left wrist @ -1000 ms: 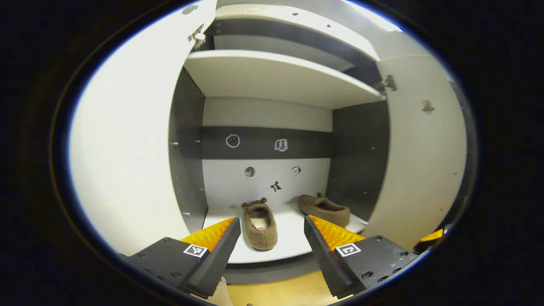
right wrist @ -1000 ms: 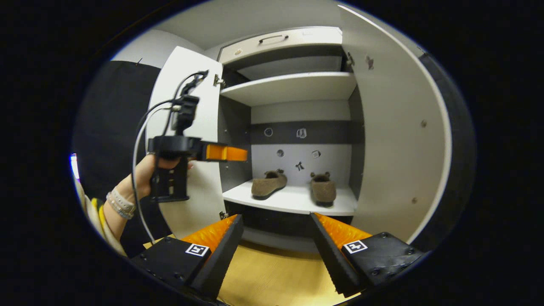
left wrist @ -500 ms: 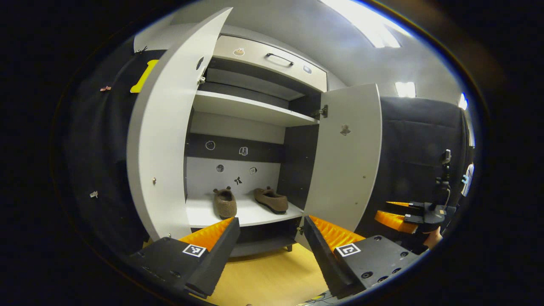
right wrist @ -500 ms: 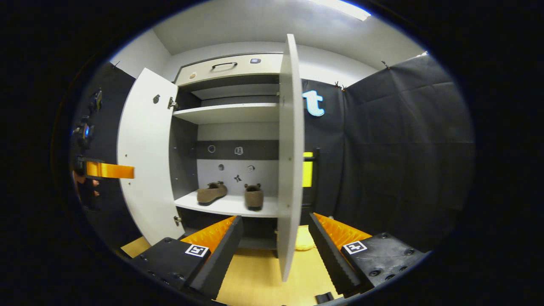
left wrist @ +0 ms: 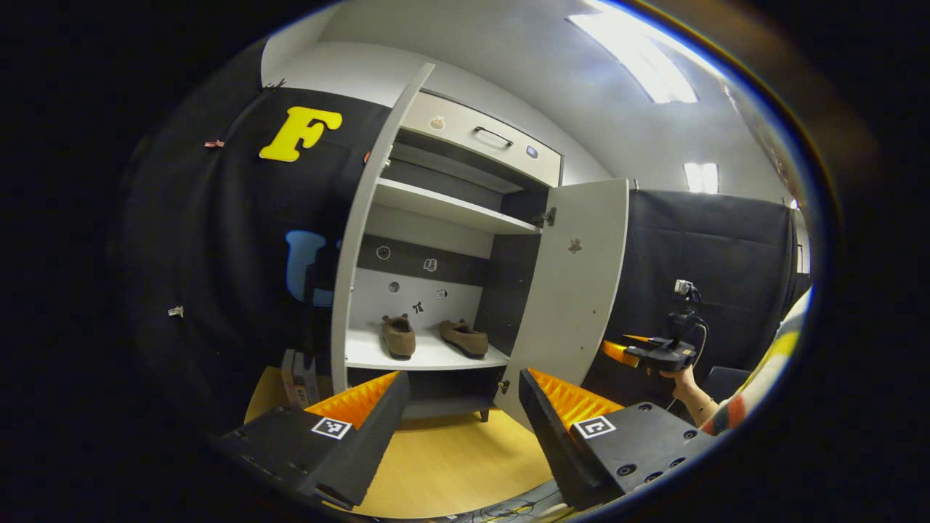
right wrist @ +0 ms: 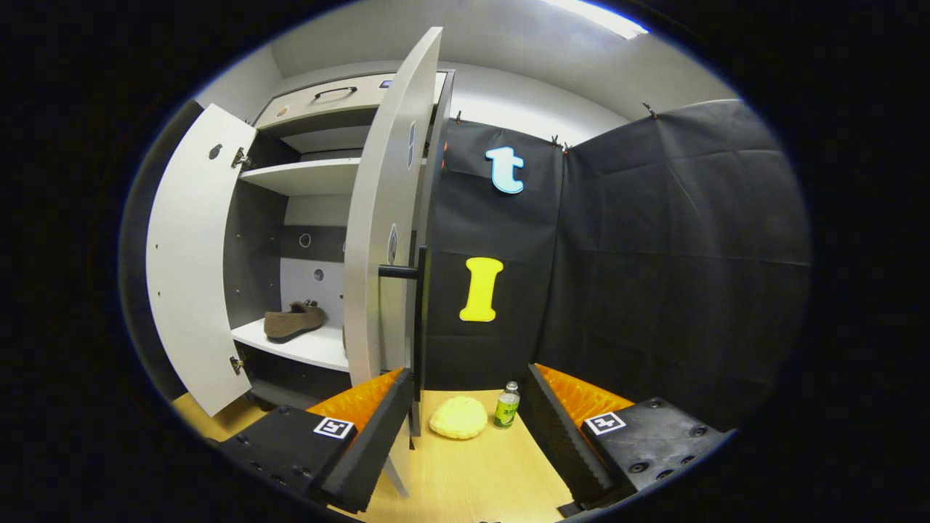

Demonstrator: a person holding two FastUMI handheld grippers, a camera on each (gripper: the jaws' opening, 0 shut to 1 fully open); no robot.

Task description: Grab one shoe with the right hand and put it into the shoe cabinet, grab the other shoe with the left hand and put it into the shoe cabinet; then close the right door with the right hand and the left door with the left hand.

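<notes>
Two brown furry shoes (left wrist: 398, 335) (left wrist: 465, 338) lie side by side on the lower shelf (left wrist: 429, 357) of the white shoe cabinet. Both doors stand open: the left door (left wrist: 352, 269) shows nearly edge-on, the right door (left wrist: 574, 290) swings outward. My left gripper (left wrist: 465, 407) is open and holds nothing, well back from the cabinet over the floor. In the right gripper view my right gripper (right wrist: 468, 414) is open beside the right door's (right wrist: 381, 232) outer face, just below its black handle (right wrist: 398, 272). One shoe (right wrist: 294, 322) shows past the door. A hand holds the right gripper (left wrist: 617, 350) right of that door.
A yellow soft lump (right wrist: 458, 418) and a small green bottle (right wrist: 507, 405) sit on the wooden floor against the black cloth wall, right of the cabinet. Small boxes (left wrist: 298, 374) stand on the floor left of the cabinet. An upper shelf (left wrist: 454, 207) and a drawer (left wrist: 483, 138) lie above.
Both grippers have drawn back from the cabinet. The left one swung out to the left; the right one moved round to the outer side of the right door. The shoes stayed put.
</notes>
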